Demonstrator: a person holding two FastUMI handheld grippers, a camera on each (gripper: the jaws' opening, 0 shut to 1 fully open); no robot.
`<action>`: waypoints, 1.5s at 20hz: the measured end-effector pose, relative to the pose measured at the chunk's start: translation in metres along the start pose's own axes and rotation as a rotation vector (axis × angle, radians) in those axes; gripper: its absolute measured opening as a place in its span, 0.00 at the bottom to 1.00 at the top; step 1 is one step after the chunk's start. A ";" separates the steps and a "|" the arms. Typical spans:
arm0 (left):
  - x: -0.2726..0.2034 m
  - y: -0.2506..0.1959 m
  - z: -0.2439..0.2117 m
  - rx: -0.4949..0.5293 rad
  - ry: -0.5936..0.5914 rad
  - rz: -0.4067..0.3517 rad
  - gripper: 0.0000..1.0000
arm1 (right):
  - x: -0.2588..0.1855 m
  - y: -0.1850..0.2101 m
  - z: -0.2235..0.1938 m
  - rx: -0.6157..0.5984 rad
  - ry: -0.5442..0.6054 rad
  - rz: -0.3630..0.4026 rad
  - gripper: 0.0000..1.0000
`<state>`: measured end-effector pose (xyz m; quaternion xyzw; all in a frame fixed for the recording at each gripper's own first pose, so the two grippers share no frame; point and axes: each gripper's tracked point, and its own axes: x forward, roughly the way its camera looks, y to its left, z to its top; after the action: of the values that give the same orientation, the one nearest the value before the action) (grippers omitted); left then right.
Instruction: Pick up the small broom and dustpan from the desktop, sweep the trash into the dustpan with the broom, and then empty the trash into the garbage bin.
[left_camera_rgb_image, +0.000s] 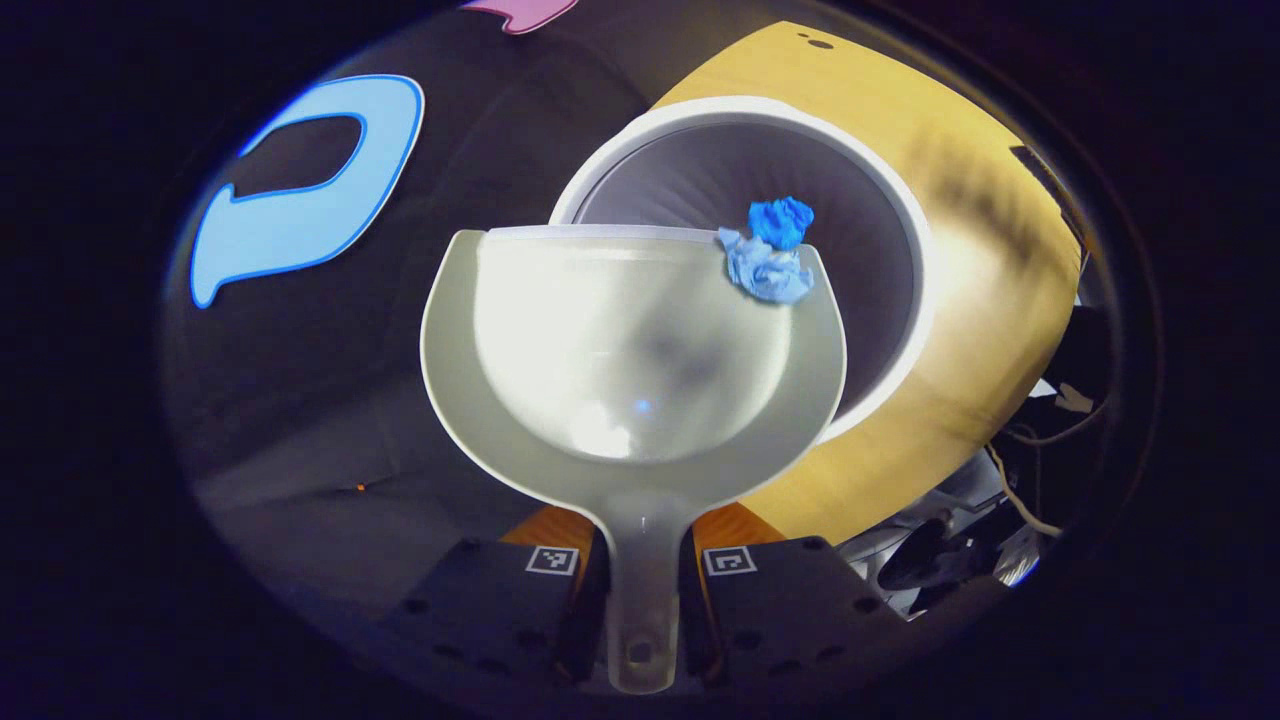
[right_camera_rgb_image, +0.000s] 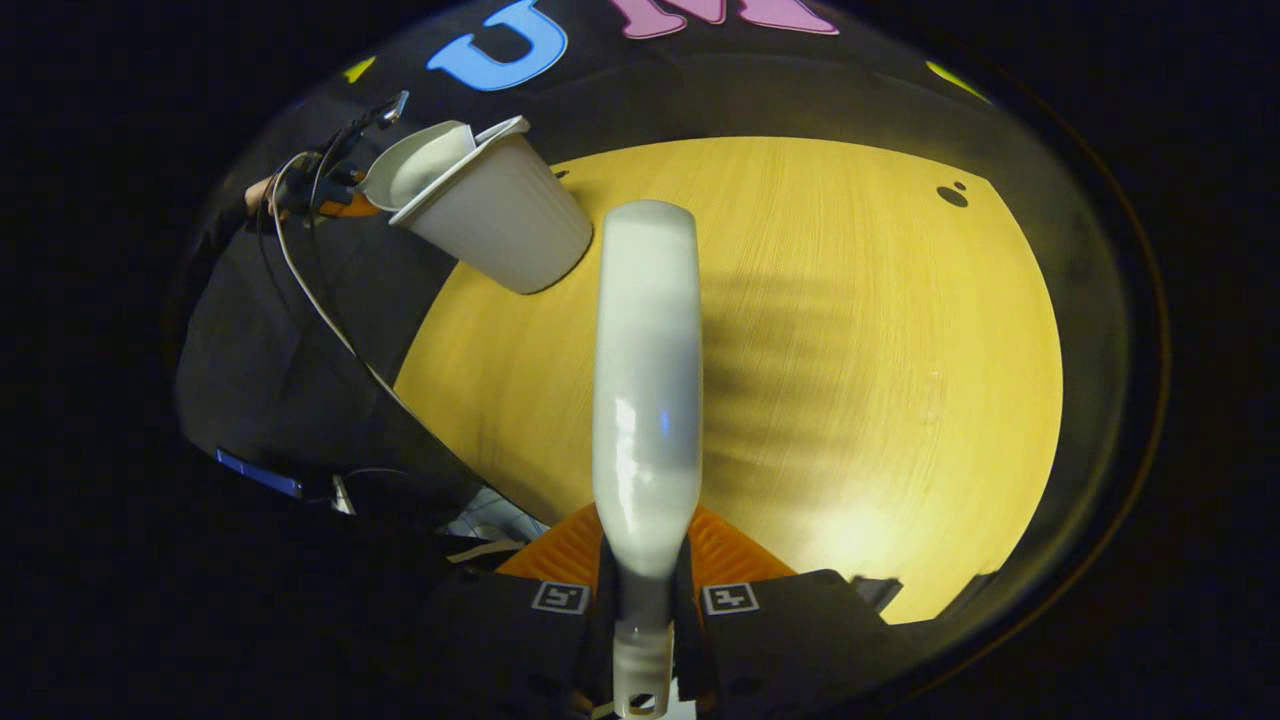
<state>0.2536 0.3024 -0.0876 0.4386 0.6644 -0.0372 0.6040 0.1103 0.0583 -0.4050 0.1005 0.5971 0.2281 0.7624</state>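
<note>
In the left gripper view, the left gripper (left_camera_rgb_image: 640, 590) has its jaws closed on the narrow handle of a translucent white plastic dustpan (left_camera_rgb_image: 632, 350), both fingers pressing the handle from either side. The pan's wide mouth points away from the camera and reaches over the rim of a round white garbage bin (left_camera_rgb_image: 905, 215) standing on the yellow wooden desk (left_camera_rgb_image: 1000, 260). At the far right corner of the pan's lip sit two crumpled scraps, a pale blue paper wad (left_camera_rgb_image: 768, 272) and a bright blue wad (left_camera_rgb_image: 782, 220) touching it above, both at the edge over the bin's dark interior. In the right gripper view, the right gripper (right_camera_rgb_image: 645, 610) has its jaws clamped on the stem of a white plastic small broom (right_camera_rgb_image: 645, 380), held above the desk. Farther off at upper left, the dustpan is tipped into the bin.
</note>
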 end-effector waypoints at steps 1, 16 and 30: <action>-0.002 0.002 0.001 0.017 0.005 0.014 0.29 | 0.002 0.000 0.001 0.015 -0.008 0.005 0.27; -0.089 -0.002 0.062 -0.264 -0.500 0.122 0.29 | -0.001 -0.040 0.035 0.039 -0.034 -0.079 0.27; -0.071 -0.236 0.120 -0.468 -0.723 -0.304 0.29 | 0.009 -0.095 -0.003 0.167 0.004 -0.220 0.27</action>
<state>0.1895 0.0503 -0.1736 0.1468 0.4584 -0.1250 0.8676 0.1310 -0.0204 -0.4541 0.0972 0.6229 0.0927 0.7707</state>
